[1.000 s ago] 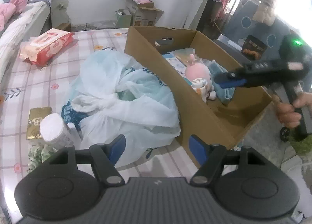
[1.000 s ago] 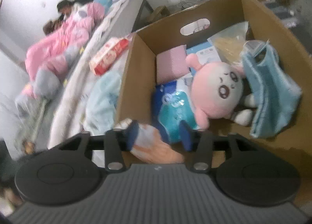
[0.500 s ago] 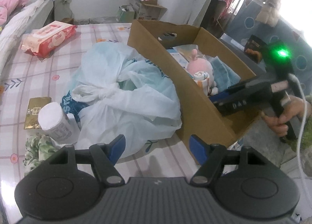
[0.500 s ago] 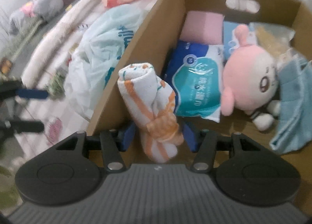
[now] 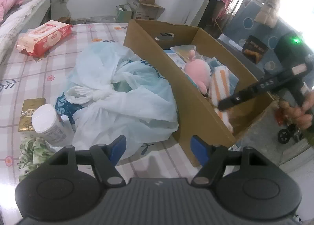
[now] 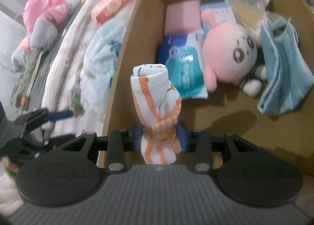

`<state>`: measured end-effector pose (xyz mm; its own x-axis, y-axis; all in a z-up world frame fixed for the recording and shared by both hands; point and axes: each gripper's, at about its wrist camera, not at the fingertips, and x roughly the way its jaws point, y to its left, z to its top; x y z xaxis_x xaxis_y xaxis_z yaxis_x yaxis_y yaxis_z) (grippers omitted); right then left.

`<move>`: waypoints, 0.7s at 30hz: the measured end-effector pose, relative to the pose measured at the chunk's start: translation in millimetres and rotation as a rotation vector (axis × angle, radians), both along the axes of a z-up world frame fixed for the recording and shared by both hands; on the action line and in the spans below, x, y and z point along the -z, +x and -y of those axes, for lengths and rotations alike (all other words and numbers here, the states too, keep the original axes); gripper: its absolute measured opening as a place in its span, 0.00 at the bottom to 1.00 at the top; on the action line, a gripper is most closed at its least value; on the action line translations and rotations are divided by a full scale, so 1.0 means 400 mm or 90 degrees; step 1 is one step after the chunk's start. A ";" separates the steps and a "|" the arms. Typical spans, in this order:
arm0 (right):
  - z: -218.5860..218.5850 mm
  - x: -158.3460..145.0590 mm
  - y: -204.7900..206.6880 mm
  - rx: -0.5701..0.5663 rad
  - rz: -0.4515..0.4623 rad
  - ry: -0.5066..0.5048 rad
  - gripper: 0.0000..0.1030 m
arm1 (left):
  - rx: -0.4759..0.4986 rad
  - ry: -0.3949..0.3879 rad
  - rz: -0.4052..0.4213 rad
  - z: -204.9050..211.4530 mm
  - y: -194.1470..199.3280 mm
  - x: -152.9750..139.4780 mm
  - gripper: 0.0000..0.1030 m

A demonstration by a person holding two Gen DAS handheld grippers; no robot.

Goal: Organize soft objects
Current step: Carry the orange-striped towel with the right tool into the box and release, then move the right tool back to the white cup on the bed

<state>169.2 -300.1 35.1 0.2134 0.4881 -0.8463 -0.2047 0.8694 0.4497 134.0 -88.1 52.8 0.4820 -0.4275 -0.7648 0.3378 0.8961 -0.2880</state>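
- The right claw point(image 6: 159, 136) has swung since the earlier frame from the box's near left corner to over the open floor of the box point(image 6: 245, 127); its jaws are closing, the blue pads clenched on the knotted end of the rolled towel point(image 6: 155, 97).
- The towel now stands upright above the box floor, where earlier it leaned by the left wall.
- The left claw point(image 5: 157, 147) is unchanged: released, empty, over the bed beside the bag point(image 5: 121, 95).
- The box holds a pink plush point(image 6: 229, 54), a blue pack point(image 6: 184, 68), a pink block point(image 6: 182, 16) and a blue cloth point(image 6: 282, 68).
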 end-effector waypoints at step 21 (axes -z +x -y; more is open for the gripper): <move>-0.003 -0.012 -0.024 0.107 0.043 0.090 0.45 | -0.031 0.010 0.032 -0.032 -0.031 -0.005 0.74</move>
